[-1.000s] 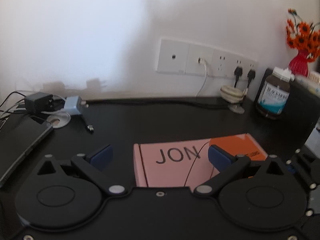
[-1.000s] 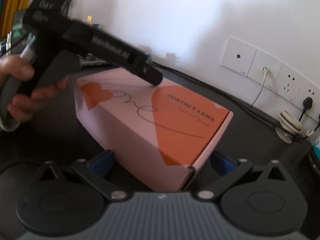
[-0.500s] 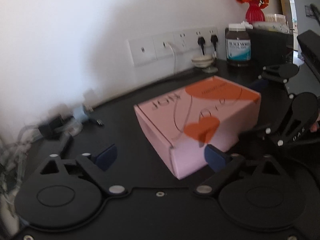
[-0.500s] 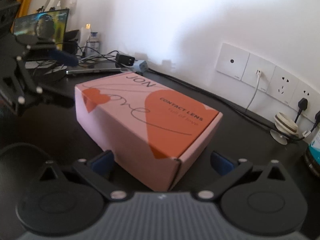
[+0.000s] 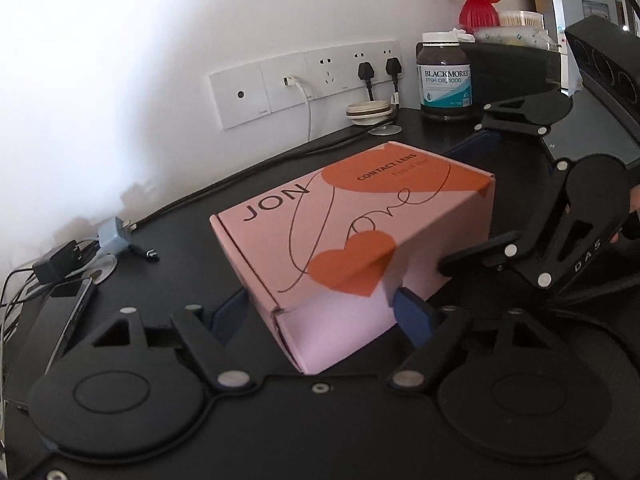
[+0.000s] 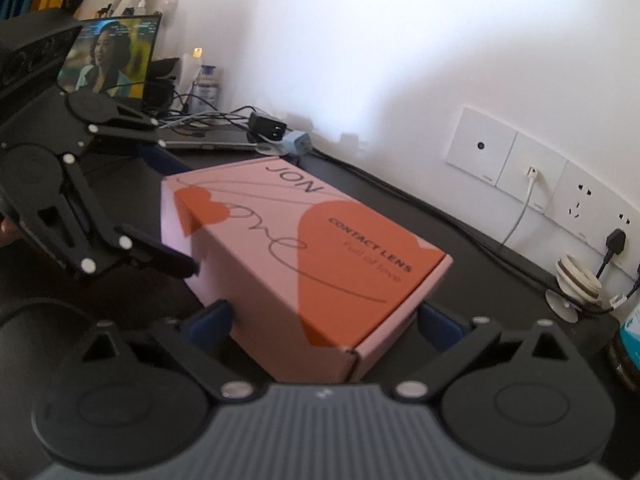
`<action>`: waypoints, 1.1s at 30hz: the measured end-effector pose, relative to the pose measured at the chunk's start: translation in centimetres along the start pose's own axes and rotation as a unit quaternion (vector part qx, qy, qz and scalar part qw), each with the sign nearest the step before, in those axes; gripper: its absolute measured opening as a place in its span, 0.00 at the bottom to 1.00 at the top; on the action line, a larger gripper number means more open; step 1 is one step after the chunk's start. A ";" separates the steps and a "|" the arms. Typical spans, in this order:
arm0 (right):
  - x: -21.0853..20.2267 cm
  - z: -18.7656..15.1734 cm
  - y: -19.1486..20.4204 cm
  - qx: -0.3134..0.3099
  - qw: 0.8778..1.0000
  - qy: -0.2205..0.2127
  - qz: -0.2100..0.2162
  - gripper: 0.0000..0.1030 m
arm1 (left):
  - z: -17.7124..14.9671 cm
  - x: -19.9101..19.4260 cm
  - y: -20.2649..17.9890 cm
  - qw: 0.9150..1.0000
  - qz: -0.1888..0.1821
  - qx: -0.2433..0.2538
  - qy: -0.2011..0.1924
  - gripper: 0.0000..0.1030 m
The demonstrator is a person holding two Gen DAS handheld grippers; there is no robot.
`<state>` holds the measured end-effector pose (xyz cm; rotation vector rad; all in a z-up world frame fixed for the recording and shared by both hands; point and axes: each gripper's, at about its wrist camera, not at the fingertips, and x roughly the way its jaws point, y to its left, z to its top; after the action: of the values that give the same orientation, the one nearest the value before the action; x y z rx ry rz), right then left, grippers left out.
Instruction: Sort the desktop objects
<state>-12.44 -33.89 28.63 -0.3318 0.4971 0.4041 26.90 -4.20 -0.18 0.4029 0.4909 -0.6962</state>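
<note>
A pink cardboard box [image 5: 360, 216] printed with orange hearts lies flat on the black desk [image 5: 180, 240]. My left gripper [image 5: 320, 316] straddles its near end. The jaws are closing, and the blue pads [image 5: 412, 316] sit close against the two sides without clearly pressing. In the right wrist view the same box [image 6: 304, 248] lies between the pads of my right gripper [image 6: 322, 324], which stands open around the opposite end. Each gripper shows in the other's view: the right gripper [image 5: 456, 208] at the box's far end, the left gripper [image 6: 184, 216] likewise.
A fish oil bottle [image 5: 444, 76], a red vase of orange flowers [image 5: 478, 4] and a black case [image 5: 508, 68] stand at the back right. Wall sockets with plugged cables [image 5: 312, 80] line the wall. Chargers [image 5: 114, 232], a phone [image 5: 60, 320] and a lit screen [image 6: 112, 56] crowd the left.
My left gripper came down off the top of the box, rolled, and now straddles its end with narrower jaws. The right gripper has hardly moved, and the box sits a little deeper between its pads.
</note>
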 end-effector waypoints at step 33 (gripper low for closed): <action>-2.2 -0.9 0.1 0.017 1.000 -0.008 0.006 0.86 | -0.1 -1.1 -2.7 0.996 0.029 -0.070 0.045 0.68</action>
<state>-14.57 -34.79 29.01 -0.2917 0.4897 0.4088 24.27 -5.47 -0.10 0.3175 0.6074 -0.5851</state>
